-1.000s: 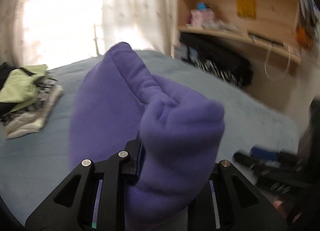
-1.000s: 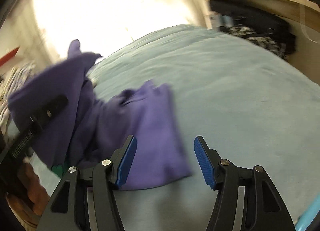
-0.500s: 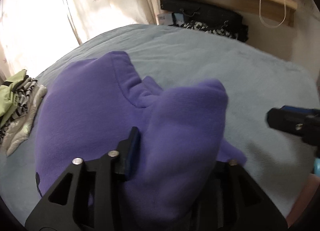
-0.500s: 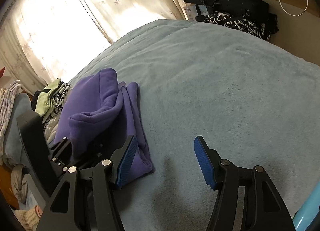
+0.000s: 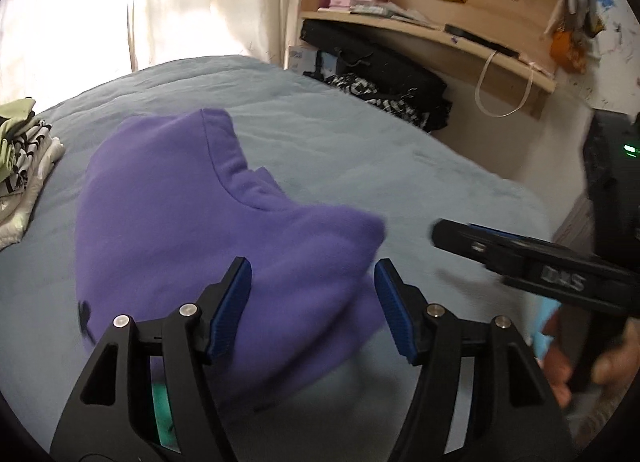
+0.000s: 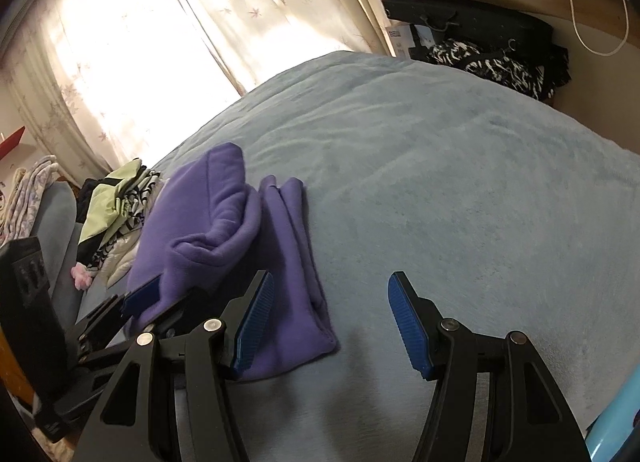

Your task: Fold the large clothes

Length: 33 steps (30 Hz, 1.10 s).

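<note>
We see purple fleece garment (image 5: 192,230) lying folded on grey-blue bed cover (image 6: 440,182), near stack of folded clothes (image 6: 116,218). Left gripper (image 5: 312,302) opening over fleece, pads clear of cloth. Right gripper (image 6: 330,322) spread, empty. We judge fleece soft, light, bulky, springy — take thick folded edge, deep bite.

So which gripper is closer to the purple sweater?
Left. The left gripper is right over the purple sweater, jaws opening with the fleece between them. The right gripper sits beside the sweater's edge, open over the blue blanket.
</note>
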### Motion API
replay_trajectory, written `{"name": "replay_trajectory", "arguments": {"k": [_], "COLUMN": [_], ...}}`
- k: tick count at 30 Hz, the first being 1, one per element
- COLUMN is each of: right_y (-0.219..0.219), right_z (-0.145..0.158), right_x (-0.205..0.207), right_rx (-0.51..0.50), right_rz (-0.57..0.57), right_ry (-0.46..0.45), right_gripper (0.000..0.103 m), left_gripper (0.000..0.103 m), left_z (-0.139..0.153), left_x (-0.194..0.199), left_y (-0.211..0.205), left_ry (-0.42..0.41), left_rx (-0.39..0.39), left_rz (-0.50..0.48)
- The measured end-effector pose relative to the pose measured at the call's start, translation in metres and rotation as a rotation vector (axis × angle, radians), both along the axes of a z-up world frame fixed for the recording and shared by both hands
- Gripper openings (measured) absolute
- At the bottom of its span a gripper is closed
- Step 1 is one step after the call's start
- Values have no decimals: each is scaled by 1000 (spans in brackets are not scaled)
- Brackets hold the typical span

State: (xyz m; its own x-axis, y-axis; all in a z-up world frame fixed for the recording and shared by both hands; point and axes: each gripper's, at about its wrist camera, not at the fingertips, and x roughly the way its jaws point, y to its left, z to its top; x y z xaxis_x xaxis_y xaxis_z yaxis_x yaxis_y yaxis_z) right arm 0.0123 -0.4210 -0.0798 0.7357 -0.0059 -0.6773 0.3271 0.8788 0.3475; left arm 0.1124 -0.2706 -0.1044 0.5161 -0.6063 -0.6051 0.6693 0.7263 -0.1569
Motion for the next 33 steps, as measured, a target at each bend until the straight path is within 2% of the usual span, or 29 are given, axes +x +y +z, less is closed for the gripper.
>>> {"name": "replay_trajectory", "arguments": {"k": [4,9,13,16,21,26,30,33], "right_y": [6,20,35,42,45,38,30,24], "right_z": [13,35,58,74,83,69,37,7], "right_x": [3,12,26,42,87,139,180,203], "right_rx": [-10,-43,-62,-48,3,79,173,199], "right_rz": [18,76,146,195,266,317,344,349], "right_ry": [-21,-55,-83,-89,-27,58,156,231], "right_gripper": [61,61,61,61,61,61,61,61], "left_gripper": [65,66,67,66,66,66,66,66], "left_z": [25,50,65,71,63,39,12,-7], "left_x": [-24,-29,-7,24,77,121,146,156], "left_y": [22,62,102,131,157,155,149,142], "left_ry": [-45,-85,-43,-2,91,188,236,274], "left_rx": [-21,-41,-103,-135,-172,-184,-159,-137], "left_rz": [-18,43,123,220,265,272,282,276]}}
